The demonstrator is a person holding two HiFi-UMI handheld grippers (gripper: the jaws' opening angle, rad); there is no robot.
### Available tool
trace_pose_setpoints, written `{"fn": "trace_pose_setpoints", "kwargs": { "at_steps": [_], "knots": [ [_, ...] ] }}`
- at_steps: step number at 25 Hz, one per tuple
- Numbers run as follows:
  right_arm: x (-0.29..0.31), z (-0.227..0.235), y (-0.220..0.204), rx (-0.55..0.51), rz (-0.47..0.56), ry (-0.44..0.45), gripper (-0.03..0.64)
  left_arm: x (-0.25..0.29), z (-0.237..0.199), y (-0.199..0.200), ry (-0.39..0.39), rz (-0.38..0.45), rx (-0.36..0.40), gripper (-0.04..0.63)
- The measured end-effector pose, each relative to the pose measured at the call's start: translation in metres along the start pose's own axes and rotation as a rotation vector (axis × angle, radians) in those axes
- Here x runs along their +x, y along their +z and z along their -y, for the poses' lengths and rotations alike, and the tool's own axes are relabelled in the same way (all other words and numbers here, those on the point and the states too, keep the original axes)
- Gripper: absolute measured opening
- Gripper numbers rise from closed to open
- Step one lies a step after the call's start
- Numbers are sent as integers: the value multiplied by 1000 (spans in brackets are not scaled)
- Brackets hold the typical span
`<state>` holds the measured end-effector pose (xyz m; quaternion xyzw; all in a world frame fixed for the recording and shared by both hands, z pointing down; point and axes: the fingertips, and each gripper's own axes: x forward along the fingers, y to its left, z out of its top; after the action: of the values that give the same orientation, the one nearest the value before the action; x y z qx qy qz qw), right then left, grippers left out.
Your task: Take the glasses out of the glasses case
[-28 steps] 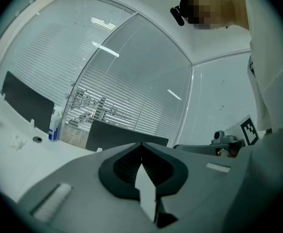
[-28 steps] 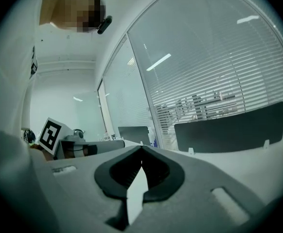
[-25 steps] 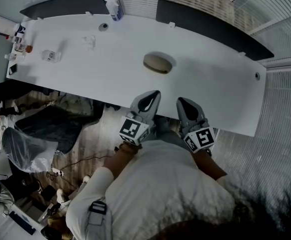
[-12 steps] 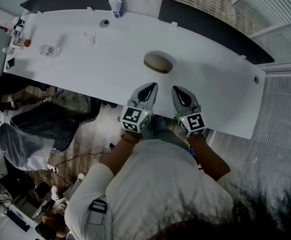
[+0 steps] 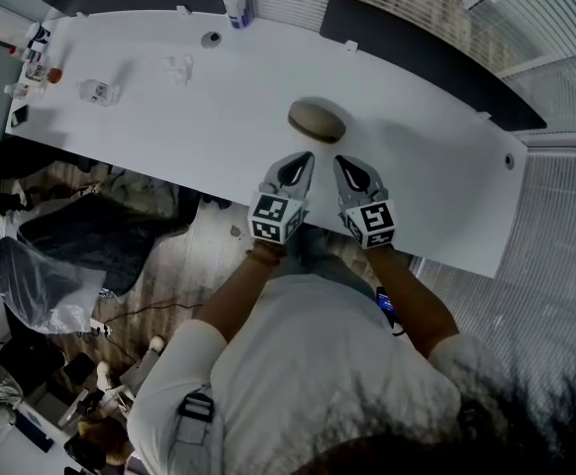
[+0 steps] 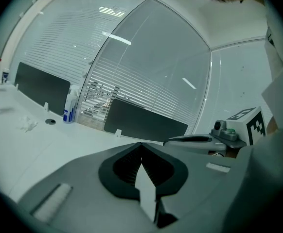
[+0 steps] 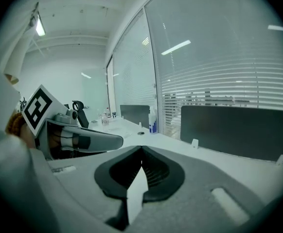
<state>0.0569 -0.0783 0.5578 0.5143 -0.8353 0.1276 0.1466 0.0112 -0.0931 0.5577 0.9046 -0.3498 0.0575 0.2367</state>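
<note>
An oval, tan, closed glasses case (image 5: 317, 122) lies on the long white table (image 5: 436, 186), near the middle of its width and closer to the person's edge than to the far edge. The glasses themselves cannot be seen.

The left hand-held gripper (image 5: 303, 159) and the right hand-held gripper (image 5: 340, 161) sit side by side over the near edge of the table. Their tips point toward the case from just short of it and do not touch it. In the left gripper view its two jaws are pressed together with nothing between them. The right gripper view shows the same: jaws closed and empty. Each gripper also shows in the other's view, just beside it. A black-and-white marker cube (image 5: 275, 219) rides on the back of the left gripper and another (image 5: 370, 224) on the right.

At the far edge of the table stand a white spray bottle with a blue label (image 5: 234, 1) and a dark divider panel (image 5: 417, 57). A small round grey grommet (image 5: 212, 39) lies near the bottle. A cluster of small bottles (image 5: 39, 67) sits at the table's far left end, well apart from the case.
</note>
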Motion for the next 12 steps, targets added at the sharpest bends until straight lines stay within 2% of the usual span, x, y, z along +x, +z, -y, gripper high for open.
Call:
{"fn": "trace_pose_setpoints", "kwargs": {
  "at_steps": [7,12],
  "knots": [
    [37,8,-22,-36,-49,26,-2,19,-18,-23,37,-52,-1,2],
    [63,18,-48,-77,-114,31,-2,34,-37,-42,87,-72,-73,2]
  ]
}}
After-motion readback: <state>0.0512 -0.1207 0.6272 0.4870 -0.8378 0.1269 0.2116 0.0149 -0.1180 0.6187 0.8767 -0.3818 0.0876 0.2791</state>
